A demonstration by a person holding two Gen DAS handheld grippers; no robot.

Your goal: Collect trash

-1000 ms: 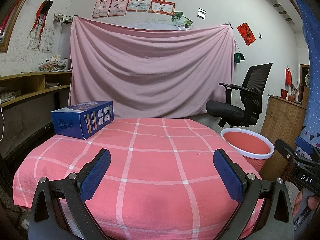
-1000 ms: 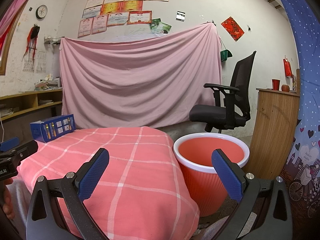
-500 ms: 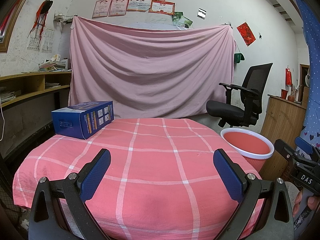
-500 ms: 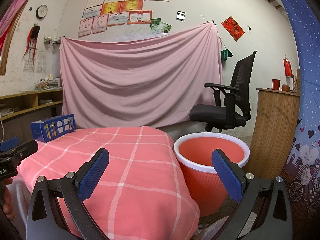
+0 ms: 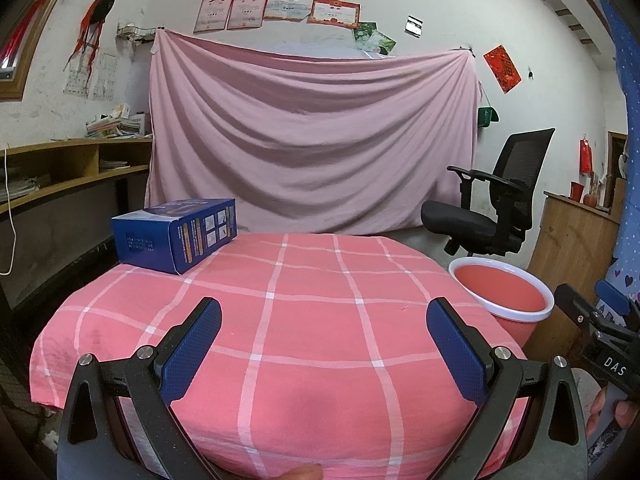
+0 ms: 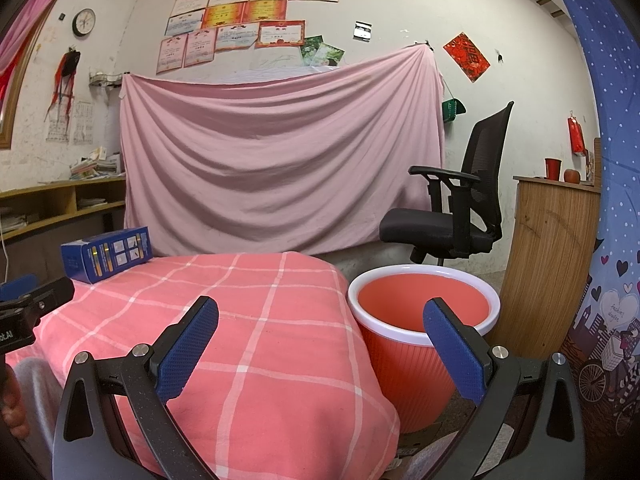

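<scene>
Blue cardboard box awaits collection; both grippers empty.
Left view: wide-spread left gripper (image 5: 324, 344) faces the pink checked worktop (image 5: 312, 320), box (image 5: 176, 234) at its far-left corner. Right view: right gripper (image 6: 320, 344), equally wide, overlooks the red plastic bin (image 6: 420, 320) standing beside the worktop, likely for dropping.

Cloth (image 5: 320, 320) bare except far-left box (image 5: 176, 234).

Matt woven cloth on the table (image 5: 304, 320), glossy cardboard box (image 5: 176, 234), ribbed plastic bin (image 6: 404, 376).
</scene>
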